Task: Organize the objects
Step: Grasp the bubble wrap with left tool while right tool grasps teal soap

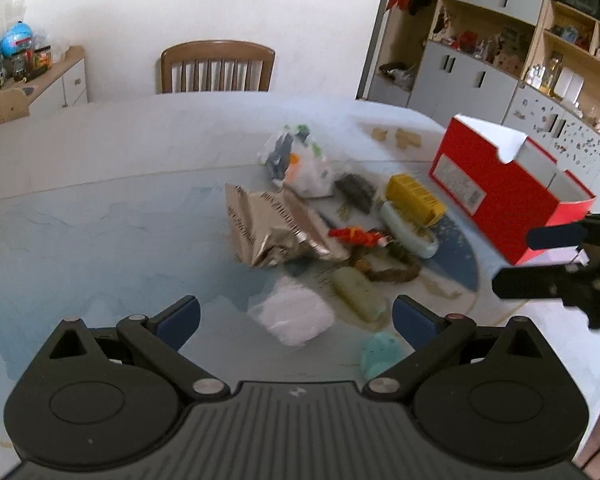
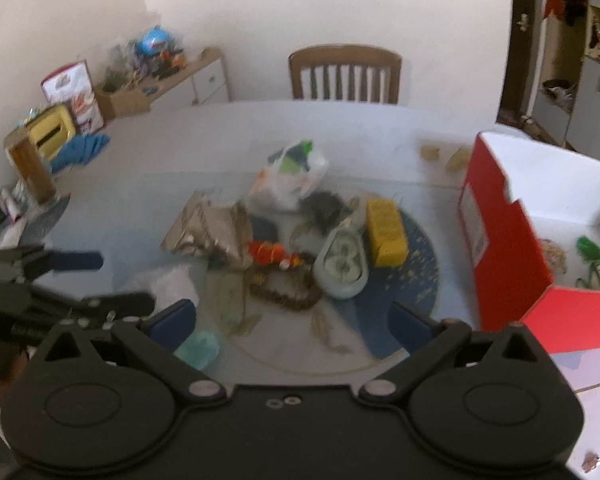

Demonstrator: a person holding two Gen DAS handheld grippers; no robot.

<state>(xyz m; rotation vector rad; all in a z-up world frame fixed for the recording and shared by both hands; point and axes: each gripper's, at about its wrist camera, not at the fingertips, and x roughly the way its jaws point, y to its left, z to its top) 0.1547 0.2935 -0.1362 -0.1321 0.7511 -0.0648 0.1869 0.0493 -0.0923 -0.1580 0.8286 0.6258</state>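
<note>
A pile of small items lies mid-table: a crumpled foil bag (image 1: 272,228) (image 2: 212,232), a white plastic bag (image 1: 300,164) (image 2: 288,176), a yellow box (image 1: 416,198) (image 2: 386,232), a pale oval dish (image 1: 410,232) (image 2: 342,266), a red-orange toy (image 1: 358,236) (image 2: 272,254), a brown bead string (image 2: 288,290) and a teal ball (image 1: 380,352) (image 2: 198,346). The open red box (image 1: 508,192) (image 2: 508,248) stands to the right and holds a green item (image 2: 590,254). My left gripper (image 1: 296,320) is open above the near items. My right gripper (image 2: 294,322) is open too, empty.
A wooden chair (image 1: 216,66) (image 2: 344,74) stands at the table's far side. A low cabinet with clutter (image 2: 160,76) sits at the left wall, shelves (image 1: 500,40) at the right. Boxes and a blue cloth (image 2: 80,148) lie on the table's left part.
</note>
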